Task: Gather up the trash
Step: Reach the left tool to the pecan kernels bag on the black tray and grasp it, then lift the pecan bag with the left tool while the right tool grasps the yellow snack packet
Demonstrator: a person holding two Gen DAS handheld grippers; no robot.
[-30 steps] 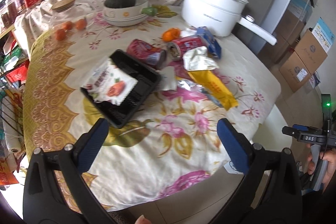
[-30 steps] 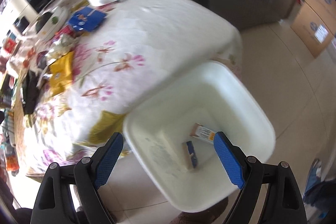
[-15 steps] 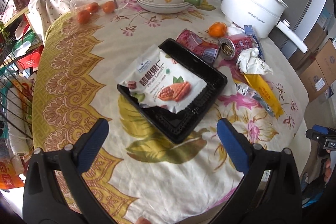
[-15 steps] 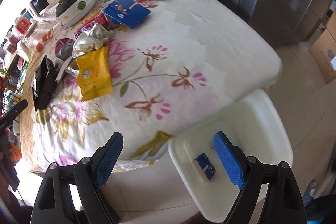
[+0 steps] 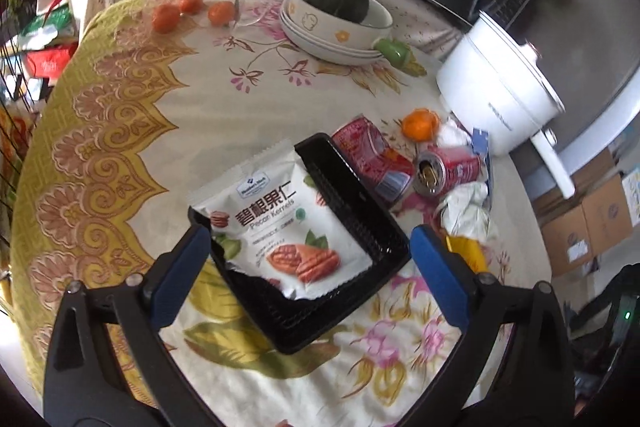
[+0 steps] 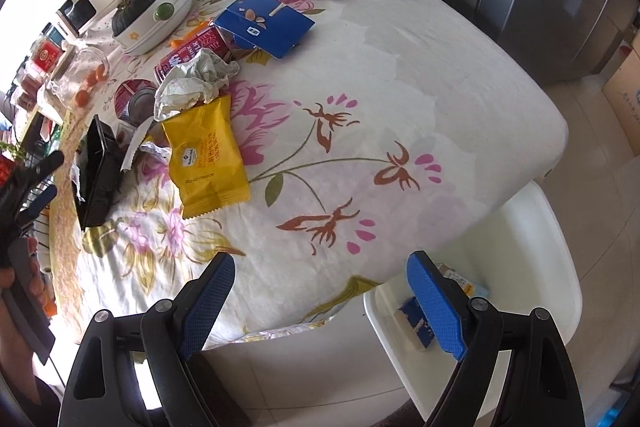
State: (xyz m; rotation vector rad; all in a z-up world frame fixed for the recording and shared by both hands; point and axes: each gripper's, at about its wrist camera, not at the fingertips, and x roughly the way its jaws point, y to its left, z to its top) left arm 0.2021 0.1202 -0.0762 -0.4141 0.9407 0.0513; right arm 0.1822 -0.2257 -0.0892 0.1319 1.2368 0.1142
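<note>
The left gripper hangs with its jaws spread on both sides of a black plastic tray on the counter; they do not touch it. A white snack packet lies in the tray. The tray looks light, thin and a little slippery, so a rim edge is probably the best place to pinch. The packet is soft and would crumple. The right gripper is also spread and empty, above the white bin beside the counter.
</note>
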